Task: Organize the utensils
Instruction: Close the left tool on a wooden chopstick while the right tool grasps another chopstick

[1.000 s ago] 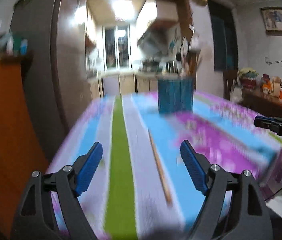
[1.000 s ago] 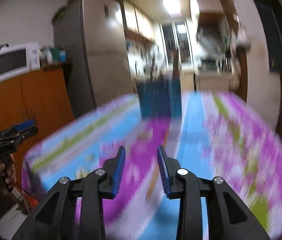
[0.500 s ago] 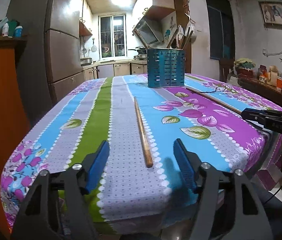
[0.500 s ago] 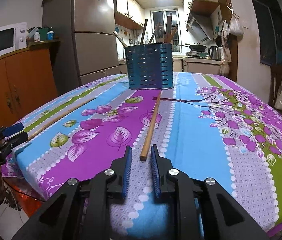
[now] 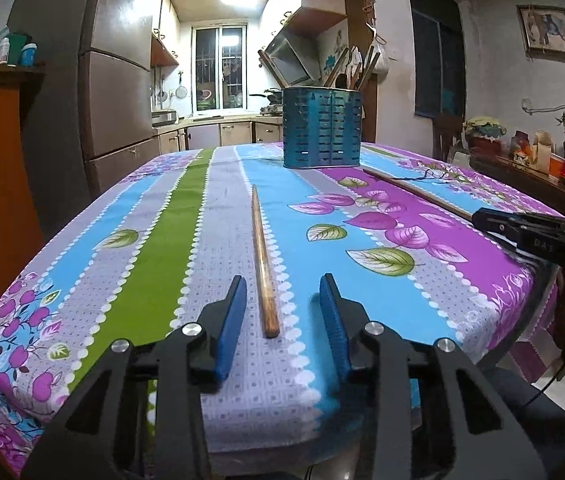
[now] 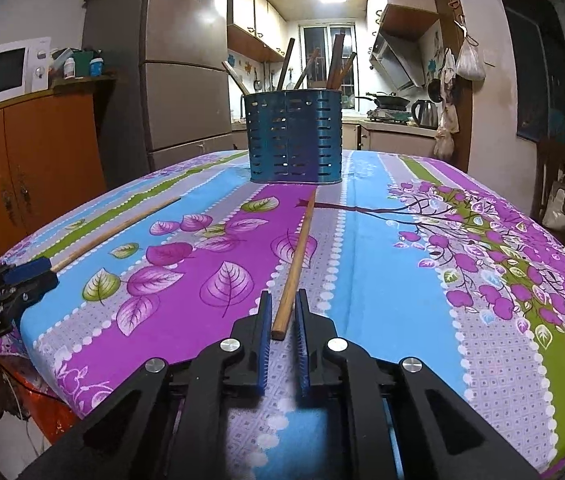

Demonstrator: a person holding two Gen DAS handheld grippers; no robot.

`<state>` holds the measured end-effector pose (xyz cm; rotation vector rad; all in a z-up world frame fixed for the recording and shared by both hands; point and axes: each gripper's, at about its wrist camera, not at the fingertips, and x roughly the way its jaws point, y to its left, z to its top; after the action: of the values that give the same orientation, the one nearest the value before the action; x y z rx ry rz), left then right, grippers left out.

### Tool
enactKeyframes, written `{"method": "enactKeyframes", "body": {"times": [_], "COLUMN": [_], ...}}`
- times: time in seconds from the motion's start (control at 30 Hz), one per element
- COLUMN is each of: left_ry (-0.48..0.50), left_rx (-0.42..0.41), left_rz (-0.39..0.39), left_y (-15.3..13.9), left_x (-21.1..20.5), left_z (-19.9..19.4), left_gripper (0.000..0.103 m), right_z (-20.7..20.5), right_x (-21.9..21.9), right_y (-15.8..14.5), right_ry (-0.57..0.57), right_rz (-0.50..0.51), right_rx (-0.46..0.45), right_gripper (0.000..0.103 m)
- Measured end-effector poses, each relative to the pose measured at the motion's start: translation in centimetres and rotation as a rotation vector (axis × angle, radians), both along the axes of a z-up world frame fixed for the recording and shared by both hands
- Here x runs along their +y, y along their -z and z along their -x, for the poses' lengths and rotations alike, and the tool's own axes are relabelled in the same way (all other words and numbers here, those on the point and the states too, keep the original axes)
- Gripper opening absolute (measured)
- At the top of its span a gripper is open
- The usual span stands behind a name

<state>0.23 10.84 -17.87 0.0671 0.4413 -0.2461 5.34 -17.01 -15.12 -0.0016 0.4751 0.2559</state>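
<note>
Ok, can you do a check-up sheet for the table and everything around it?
Surface: flowery striped tablecloth, flat.
Job's things: left chopstick and right chopstick, wooden, lying apart; blue utensil holder upright behind them, utensils inside.
Clutter: nothing seen.
Grippers: left gripper closing, straddling the left chopstick, pads not touching; right gripper closing, nearly on the right chopstick's near end.
Cables: thin cable hanging beside the table.
Surroundings: fridge; microwave on orange cabinet.

Lit kitchen (image 5: 222,80), steel fridge (image 6: 182,80), orange cabinet (image 6: 30,152)
</note>
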Motion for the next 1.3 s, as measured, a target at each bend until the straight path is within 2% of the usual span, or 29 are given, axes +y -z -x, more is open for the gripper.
{"method": "enactKeyframes", "body": {"times": [1.3], "left_ry": [-0.042], "left_rx": [-0.024], "left_rz": [-0.013], "left_y": [0.1], "left_x": [-0.2], "left_z": [1.1], "left_gripper": [0.036], "right_z": [0.8], "right_x": [0.8], "right_y": [0.3], "right_ry": [-0.001], "right_rz": [0.059], "right_rx": [-0.044], "right_gripper": [0.012]}}
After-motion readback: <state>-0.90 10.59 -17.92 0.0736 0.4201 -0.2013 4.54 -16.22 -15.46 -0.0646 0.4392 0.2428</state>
